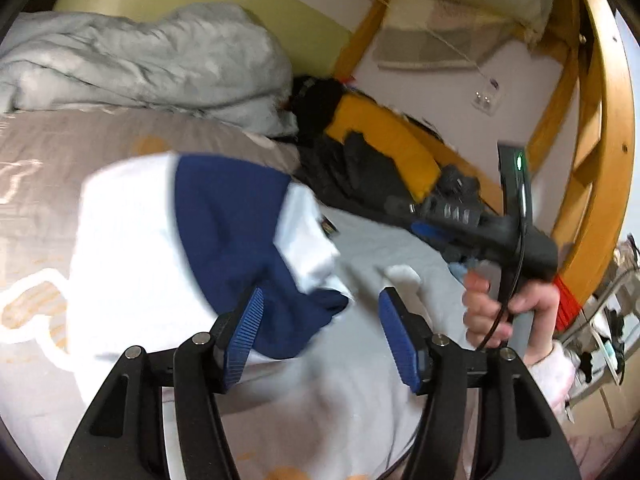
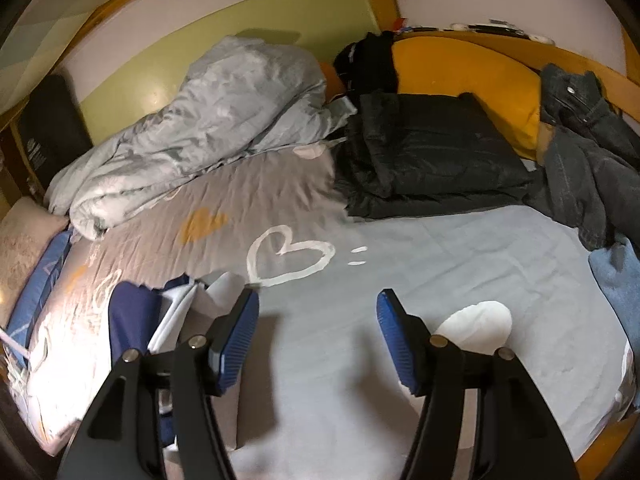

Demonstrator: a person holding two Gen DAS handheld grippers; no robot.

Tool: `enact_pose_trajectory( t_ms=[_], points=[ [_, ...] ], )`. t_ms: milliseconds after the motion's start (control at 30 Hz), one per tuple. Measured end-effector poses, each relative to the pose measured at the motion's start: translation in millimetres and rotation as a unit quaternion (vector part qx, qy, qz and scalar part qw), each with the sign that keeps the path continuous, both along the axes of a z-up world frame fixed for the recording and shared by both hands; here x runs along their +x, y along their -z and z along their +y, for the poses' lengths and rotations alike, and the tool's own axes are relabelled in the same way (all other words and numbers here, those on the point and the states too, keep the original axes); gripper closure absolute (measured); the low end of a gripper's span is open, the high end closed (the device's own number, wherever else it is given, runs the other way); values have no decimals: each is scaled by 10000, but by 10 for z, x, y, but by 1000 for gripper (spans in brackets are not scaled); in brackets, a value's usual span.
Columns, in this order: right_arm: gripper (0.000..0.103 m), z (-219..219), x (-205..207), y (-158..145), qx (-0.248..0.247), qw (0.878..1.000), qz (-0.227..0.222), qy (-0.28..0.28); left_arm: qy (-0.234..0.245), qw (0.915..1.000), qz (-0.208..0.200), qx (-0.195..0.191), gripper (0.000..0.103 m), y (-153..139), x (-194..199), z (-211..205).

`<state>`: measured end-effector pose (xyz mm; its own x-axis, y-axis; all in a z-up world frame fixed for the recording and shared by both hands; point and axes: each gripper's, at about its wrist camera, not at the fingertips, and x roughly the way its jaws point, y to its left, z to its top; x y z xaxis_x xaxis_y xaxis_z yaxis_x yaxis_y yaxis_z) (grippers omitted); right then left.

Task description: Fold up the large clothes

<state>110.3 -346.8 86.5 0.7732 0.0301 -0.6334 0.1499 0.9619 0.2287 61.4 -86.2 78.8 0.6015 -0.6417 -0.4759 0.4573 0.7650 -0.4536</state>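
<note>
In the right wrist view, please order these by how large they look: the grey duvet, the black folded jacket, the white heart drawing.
1. grey duvet
2. black folded jacket
3. white heart drawing
The heart lies nearer the camera, yet looks smallest.

Left gripper (image 1: 320, 308) low in frame, blue pads (image 1: 400, 340) apart, nothing pressed between them. Beyond it, white and navy garment (image 1: 192, 224) lying rumpled on grey bedsheet (image 1: 380, 240), blurred. Grey duvet (image 1: 140, 60) bunched at back. Dark clothes (image 1: 360, 160) against yellow pillow (image 1: 380, 128). On right, hand (image 1: 504, 308) gripping right gripper (image 1: 472, 216) handle.
</note>
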Motion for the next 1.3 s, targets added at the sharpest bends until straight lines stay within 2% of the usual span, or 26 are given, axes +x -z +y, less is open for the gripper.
enact_pose_trajectory(
  t_ms=[100, 200, 300, 467, 533, 667, 733, 833, 900, 1000, 1067, 1167, 1300],
  points=[
    [44, 169, -26, -22, -14, 9995, -136, -290, -569, 9974, -355, 255, 42, -146, -49, 235],
    [44, 351, -96, -82, 73, 9969, -391, -675, -1201, 9876, -566, 841, 39, -169, 15, 399],
    [44, 562, -176, -131, 124, 9919, -624, -1097, -1631, 9787, -409, 1177, 38, -60, 131, 560],
    [44, 882, -239, -121, 53, 9843, -734, -1602, -1964, 9693, 205, 1467, 37, 287, 324, 689],
    [44, 1000, -265, -110, 76, 9802, -798, -1810, -1993, 9676, 411, 1497, 37, 424, 396, 705],
    [44, 1159, -250, -56, 259, 9713, -785, -2229, -1936, 9699, 641, 1333, 34, 595, 497, 708],
    [46, 1211, -132, 51, 297, 9741, -454, -2197, -1881, 9718, 683, 1248, 34, 632, 480, 695],
    [54, 1218, 67, 290, 274, 9786, 98, -2035, -1748, 9759, 737, 1082, 34, 665, 454, 670],
    [54, 1185, 166, 435, 271, 9804, 342, -1923, -1542, 9801, 769, 984, 33, 702, 407, 603],
    [54, 1063, 275, 586, 758, 9771, 470, -1930, -1542, 9765, 460, 1437, 32, 676, 338, 431],
    [54, 992, 310, 609, 1095, 9738, 423, -1950, -1578, 9774, 530, 1303, 31, 682, 356, 451],
    [96, 937, 264, 546, 1306, 9727, 133, -1913, -1480, 9801, 542, 1207, 30, 666, 351, 482],
    [98, 948, 19, 253, 920, 9814, -699, -1533, -1452, 9858, 405, 747, 29, 524, 279, 599]
  ],
)
